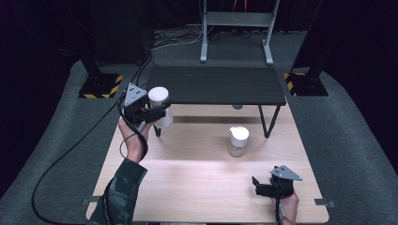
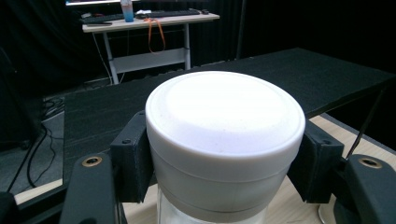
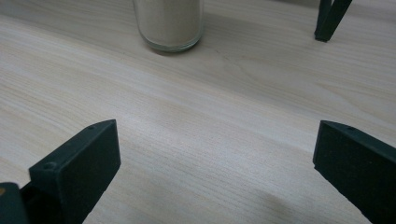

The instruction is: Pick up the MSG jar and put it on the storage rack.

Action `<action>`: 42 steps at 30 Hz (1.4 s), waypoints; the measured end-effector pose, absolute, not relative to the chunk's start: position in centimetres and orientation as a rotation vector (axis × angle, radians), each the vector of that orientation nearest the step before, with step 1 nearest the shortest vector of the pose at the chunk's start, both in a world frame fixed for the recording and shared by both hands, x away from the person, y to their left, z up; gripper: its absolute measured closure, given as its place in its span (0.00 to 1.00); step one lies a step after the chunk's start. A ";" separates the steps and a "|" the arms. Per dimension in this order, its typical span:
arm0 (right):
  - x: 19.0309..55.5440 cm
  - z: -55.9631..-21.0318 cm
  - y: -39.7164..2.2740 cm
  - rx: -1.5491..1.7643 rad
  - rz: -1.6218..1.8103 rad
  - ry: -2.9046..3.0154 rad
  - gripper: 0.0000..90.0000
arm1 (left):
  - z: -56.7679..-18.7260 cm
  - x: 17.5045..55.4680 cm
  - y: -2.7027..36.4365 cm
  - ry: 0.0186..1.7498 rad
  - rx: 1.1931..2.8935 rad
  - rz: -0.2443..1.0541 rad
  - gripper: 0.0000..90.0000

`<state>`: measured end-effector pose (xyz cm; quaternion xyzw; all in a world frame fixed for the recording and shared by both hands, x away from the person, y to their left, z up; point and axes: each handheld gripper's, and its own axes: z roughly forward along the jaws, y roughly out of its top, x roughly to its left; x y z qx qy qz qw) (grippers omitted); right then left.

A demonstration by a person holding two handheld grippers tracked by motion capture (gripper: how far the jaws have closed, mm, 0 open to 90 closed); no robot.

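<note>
- Clearly, the left gripper point(image 1: 149, 110) has its fingers point(image 2: 135, 156) clamped on the white cap of a jar point(image 1: 160, 107), held in the air over the far left corner of the tabletop point(image 1: 197, 187), just beside the front edge of the black shelf point(image 1: 216, 84).
- The grip sits on the cap, not the glass body, so I would keep the jar upright and move slowly; a loose cap could let the body drop.
- If the shelf is the goal, lift until the jar's base clears the shelf's front edge before moving forward.
- Set it down flat, well in from the edge, and only then ease the fingers apart.
- A second jar point(image 1: 238, 140) stands near the middle of the tabletop, in front of the shelf.
- The right gripper point(image 1: 267, 186) rests near the right front corner, fingers point(image 3: 77, 170) spread wide and holding nothing; it is well apart from that jar and could take it next.
</note>
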<state>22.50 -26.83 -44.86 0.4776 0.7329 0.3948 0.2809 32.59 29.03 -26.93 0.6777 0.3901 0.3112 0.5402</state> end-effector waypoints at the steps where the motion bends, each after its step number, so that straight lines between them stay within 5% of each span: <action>1: 22.5 -44.9 -26.8 1.280 1.059 1.963 0.00 | -26.8 32.6 29.1 0.927 1.610 0.738 0.38; 42: 22.6 -44.8 -26.8 1.283 1.055 1.971 0.00 | -21.8 34.5 28.1 0.878 1.616 0.763 0.38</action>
